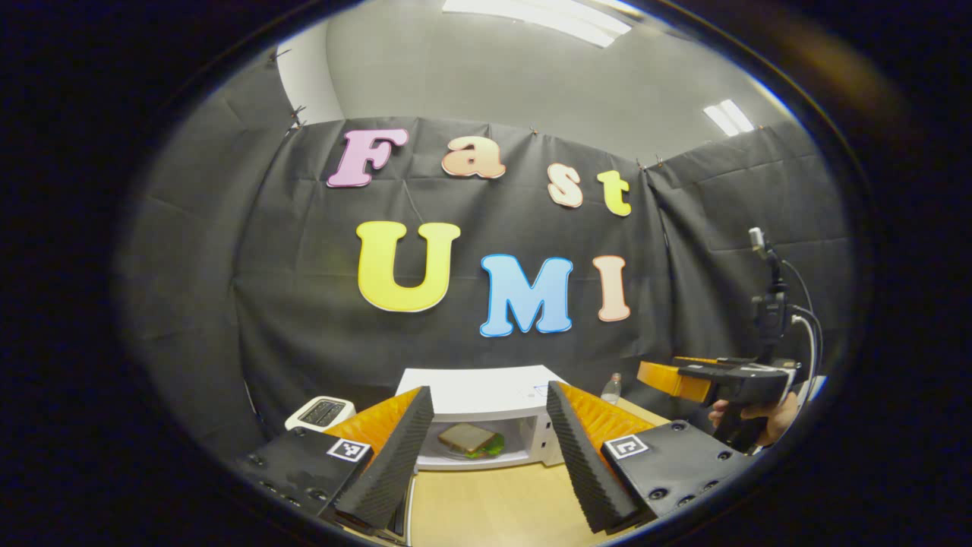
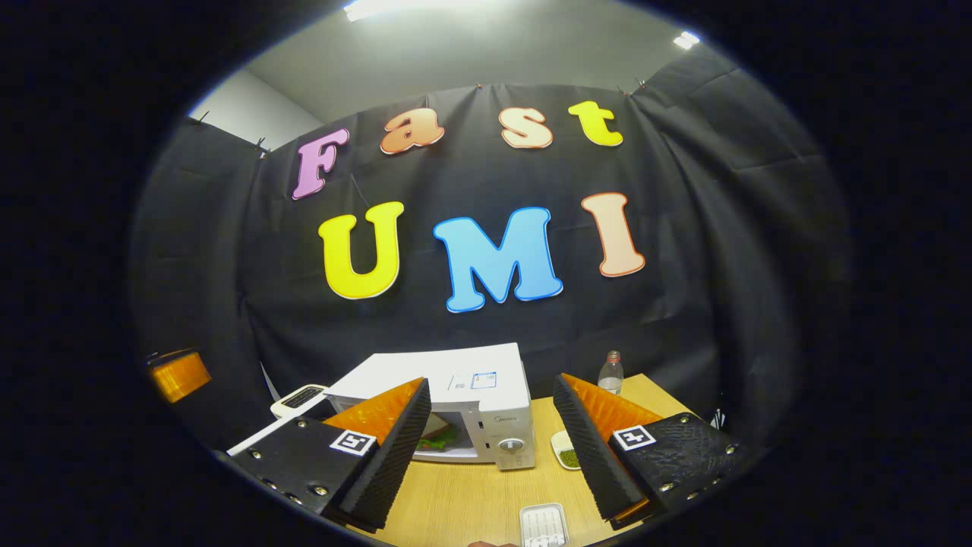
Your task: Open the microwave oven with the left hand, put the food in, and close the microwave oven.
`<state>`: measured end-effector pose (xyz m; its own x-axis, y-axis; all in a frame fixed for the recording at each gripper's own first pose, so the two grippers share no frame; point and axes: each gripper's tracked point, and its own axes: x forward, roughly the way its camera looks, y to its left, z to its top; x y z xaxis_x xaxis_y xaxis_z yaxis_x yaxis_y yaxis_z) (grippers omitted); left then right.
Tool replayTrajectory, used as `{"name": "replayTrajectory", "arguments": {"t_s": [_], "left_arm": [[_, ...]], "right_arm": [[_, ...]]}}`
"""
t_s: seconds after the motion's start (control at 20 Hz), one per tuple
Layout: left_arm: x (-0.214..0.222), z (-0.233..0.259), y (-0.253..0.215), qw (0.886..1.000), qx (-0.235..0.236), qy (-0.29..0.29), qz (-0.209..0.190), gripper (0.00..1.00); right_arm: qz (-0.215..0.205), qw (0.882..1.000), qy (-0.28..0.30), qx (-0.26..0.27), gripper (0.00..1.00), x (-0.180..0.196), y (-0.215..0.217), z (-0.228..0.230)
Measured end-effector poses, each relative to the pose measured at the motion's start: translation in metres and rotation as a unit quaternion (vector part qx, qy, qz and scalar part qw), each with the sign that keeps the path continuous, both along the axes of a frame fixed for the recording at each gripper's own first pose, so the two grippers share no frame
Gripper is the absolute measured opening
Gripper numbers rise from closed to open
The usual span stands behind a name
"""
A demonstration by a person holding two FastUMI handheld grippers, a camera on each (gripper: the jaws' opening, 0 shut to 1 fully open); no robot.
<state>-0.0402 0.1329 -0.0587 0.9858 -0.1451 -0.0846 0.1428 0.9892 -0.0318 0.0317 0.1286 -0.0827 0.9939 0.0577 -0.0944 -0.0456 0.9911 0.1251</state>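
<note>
The white microwave (image 1: pixel 486 384) stands on the wooden table ahead, its cavity showing, with a sandwich (image 1: pixel 465 437) with green leaves on a plate inside. My left gripper (image 1: pixel 488 392) is open and holds nothing, a short way in front of the cavity. In the right gripper view the microwave (image 2: pixel 471 380) shows its knob panel (image 2: pixel 512 444), the sandwich (image 2: pixel 434 431) peeks out inside, and a white edge that looks like the swung-out door (image 2: pixel 258 434) runs off to the left. My right gripper (image 2: pixel 492 381) is open and empty, back from the oven.
A white toaster (image 1: pixel 320 412) sits left of the microwave and a clear bottle (image 2: pixel 610 372) stands to its right. A small dish of green bits (image 2: pixel 566 457) and a white tray (image 2: pixel 543 524) lie on the table (image 2: pixel 471 501). A hand (image 1: pixel 759 416) holds the right gripper (image 1: pixel 710 378).
</note>
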Motion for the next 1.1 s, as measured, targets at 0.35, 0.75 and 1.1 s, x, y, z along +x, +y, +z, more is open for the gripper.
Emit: {"name": "replayTrajectory", "arguments": {"t_s": [0.35,0.75,1.1], "left_arm": [[0.000,0.002,-0.017,1.000,-0.004,0.004,-0.019,0.95],[-0.017,-0.024,-0.022,0.997,0.029,0.042,-0.057,0.07],[-0.050,-0.073,0.122,0.992,0.050,0.098,0.066,0.06]], "right_arm": [[-0.022,0.999,-0.023,-0.014,0.98,-0.038,-0.012,0.028],[-0.014,1.000,-0.021,-0.011,0.98,-0.043,-0.013,0.031],[-0.009,1.000,-0.018,-0.011,0.98,-0.041,-0.013,0.029]]}}
